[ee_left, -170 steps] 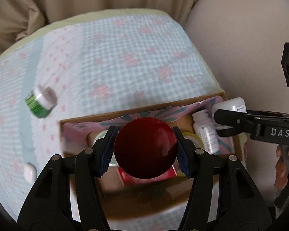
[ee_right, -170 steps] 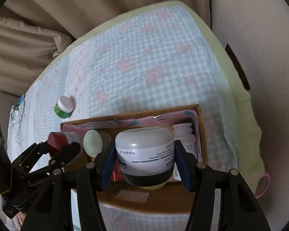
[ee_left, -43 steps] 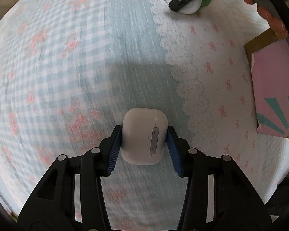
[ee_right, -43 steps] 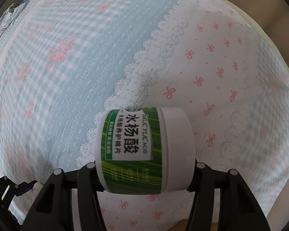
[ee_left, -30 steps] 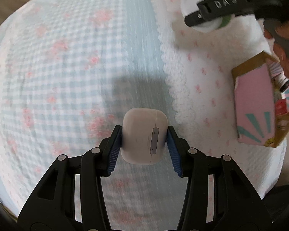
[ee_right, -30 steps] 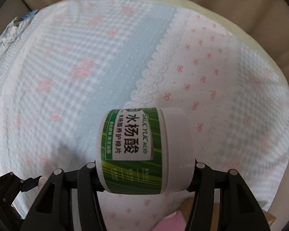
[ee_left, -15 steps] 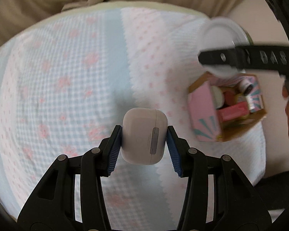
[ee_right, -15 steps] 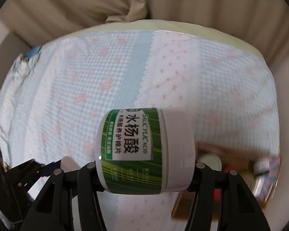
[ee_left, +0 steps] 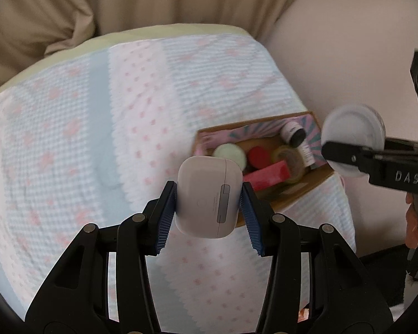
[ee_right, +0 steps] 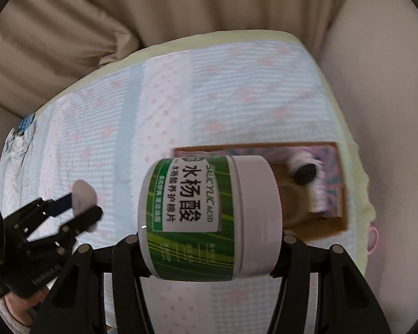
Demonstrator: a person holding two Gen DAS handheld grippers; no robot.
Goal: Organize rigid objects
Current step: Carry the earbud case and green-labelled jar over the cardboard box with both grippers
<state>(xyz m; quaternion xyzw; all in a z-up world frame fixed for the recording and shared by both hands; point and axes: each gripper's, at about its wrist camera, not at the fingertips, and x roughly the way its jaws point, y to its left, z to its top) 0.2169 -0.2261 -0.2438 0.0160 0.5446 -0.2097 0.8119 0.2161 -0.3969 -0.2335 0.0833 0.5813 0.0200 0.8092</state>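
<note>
Carrying two things to the box (ee_left: 306, 186) is my step now, and both sit up in the air, not yet inside.

My left gripper (ee_left: 209, 197) is closed on the white case (ee_left: 207, 194). The blue pads (ee_left: 167, 214) press its two sides. The case is smooth, hard and rounded at the corners, with a small flat bar on its face. It hangs just left of the box, over the cloth (ee_left: 69, 139).

The cloth is soft and bumpy, with blue checks, pink dots and a lacy edge. It covers the whole bed.

The box is brown card with pink paper inside. It sits at the right edge of the bed and is quite full: a pale green lid (ee_left: 228, 153), a red lid (ee_left: 258, 156), a flat red pack (ee_left: 267, 176) and a small bottle (ee_left: 294, 136).

My right gripper (ee_right: 209, 239) is shut tight on the jar (ee_right: 209, 217). The jar is round, hard and shiny, lying on its side, with a green label and a white lid. It hangs in front of the box.

Next, I think I need a free gap for each thing. The jar is fat, so it may need the biggest one. I should lower slowly, so nothing gets knocked.
</note>
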